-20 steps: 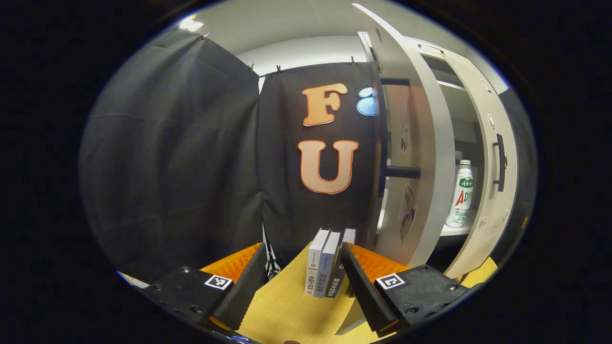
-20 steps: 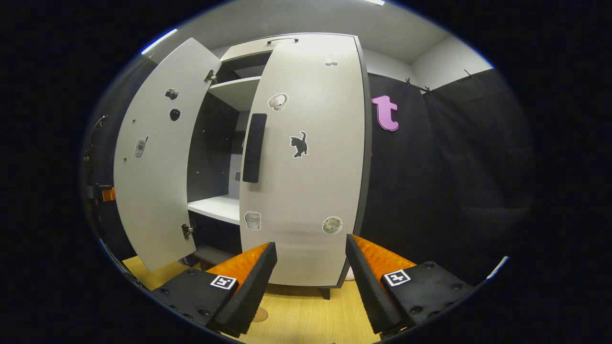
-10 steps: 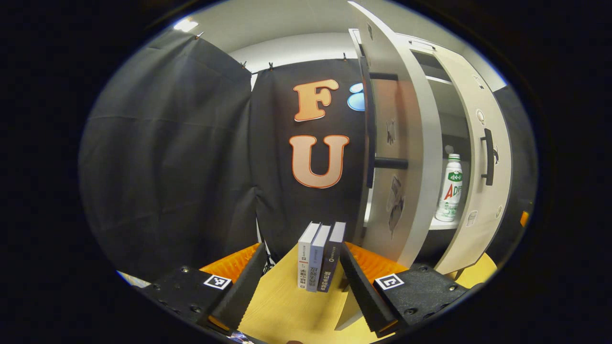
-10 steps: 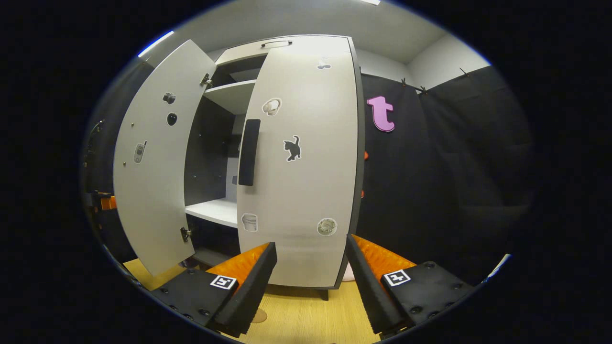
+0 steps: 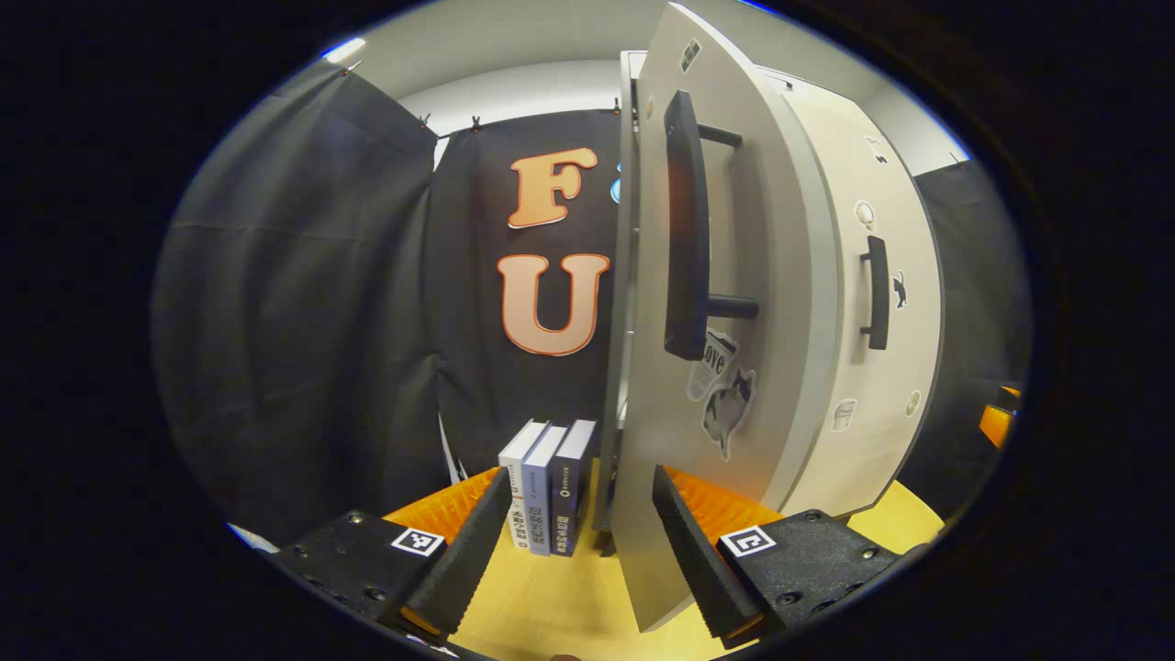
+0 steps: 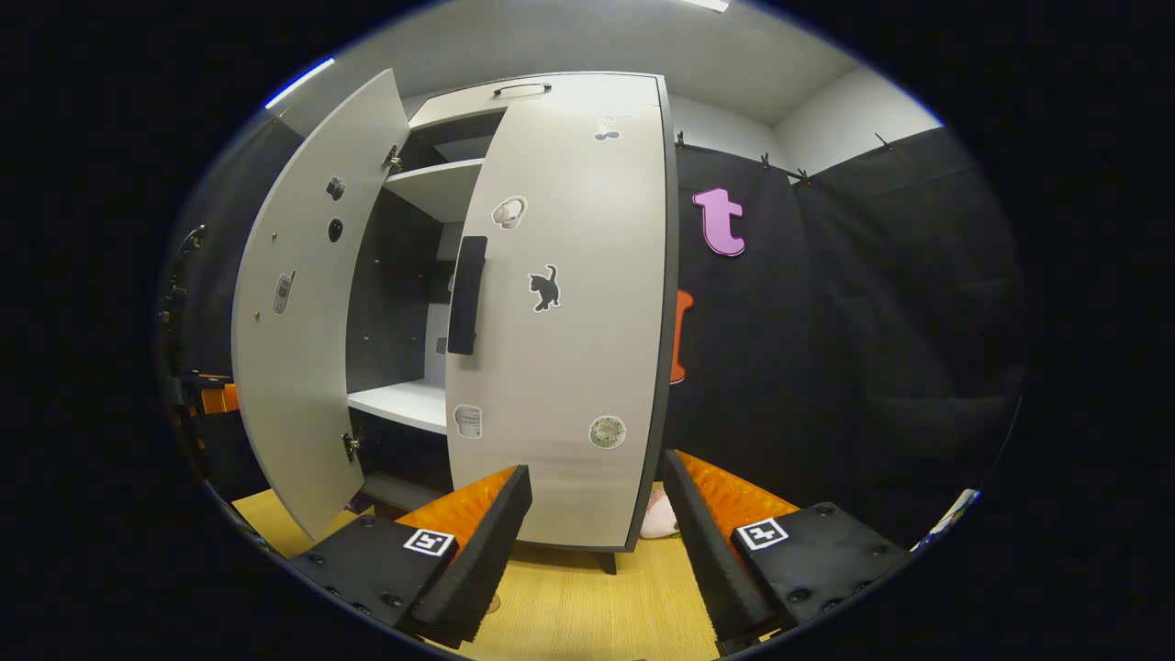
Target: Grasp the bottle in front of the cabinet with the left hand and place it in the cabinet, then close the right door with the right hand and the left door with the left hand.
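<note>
— What's round me here?

— Black cloth wall (image 5: 303, 321) from nine to twelve o'clock, white wall (image 5: 514, 92) and ceiling (image 6: 569, 37) above it.

— And underfoot?

— A pale wooden tabletop (image 5: 551, 597) at six o'clock. Three books (image 5: 546, 500) stand upright on it. A ceiling light strip (image 6: 298, 81) glows at eleven o'clock.

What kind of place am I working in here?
Likely a staged recording booth: black cloth walls, a stickered two-door cabinet on a wooden table, books beside it.
</note>
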### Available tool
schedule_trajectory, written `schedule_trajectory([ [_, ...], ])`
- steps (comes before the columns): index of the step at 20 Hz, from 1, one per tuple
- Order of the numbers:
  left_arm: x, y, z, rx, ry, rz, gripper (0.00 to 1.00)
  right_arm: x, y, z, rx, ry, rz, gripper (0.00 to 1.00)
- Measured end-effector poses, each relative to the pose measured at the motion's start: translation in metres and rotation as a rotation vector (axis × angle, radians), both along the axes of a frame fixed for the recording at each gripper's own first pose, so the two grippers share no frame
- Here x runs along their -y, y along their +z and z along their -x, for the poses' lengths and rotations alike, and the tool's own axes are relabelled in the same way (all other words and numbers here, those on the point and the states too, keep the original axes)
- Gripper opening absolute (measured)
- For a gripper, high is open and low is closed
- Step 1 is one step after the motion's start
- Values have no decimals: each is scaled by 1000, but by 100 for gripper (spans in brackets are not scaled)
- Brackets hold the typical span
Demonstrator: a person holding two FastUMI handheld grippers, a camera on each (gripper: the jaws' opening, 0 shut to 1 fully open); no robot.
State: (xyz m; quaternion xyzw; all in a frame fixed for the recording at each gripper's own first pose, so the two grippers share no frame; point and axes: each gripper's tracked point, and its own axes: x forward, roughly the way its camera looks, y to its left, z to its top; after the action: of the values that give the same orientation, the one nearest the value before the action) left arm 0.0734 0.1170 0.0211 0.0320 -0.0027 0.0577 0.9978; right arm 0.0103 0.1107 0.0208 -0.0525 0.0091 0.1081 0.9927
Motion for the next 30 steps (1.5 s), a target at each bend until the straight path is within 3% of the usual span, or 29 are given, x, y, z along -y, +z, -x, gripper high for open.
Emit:
schedule_trajectory([
  [6,55,-8,-25,-17,-104,10,94,32,4,11,8,-58,-18,95],
  [7,63,-9,-32,-13,-120,11,91,38,5,12,12,-69,-19,95],
  [13,113,-5,-84,7,-188,31,96,77,6,11,14,-150,-38,96],
  [15,116,-1,-100,27,-171,6,92,86,6,10,14,-173,-41,95],
  [20,120,-11,-119,10,-169,24,92,96,1,9,-4,-192,-59,95],
  [30,141,-27,-132,-34,-195,-26,95,95,-5,-3,-24,-195,-59,95],
])
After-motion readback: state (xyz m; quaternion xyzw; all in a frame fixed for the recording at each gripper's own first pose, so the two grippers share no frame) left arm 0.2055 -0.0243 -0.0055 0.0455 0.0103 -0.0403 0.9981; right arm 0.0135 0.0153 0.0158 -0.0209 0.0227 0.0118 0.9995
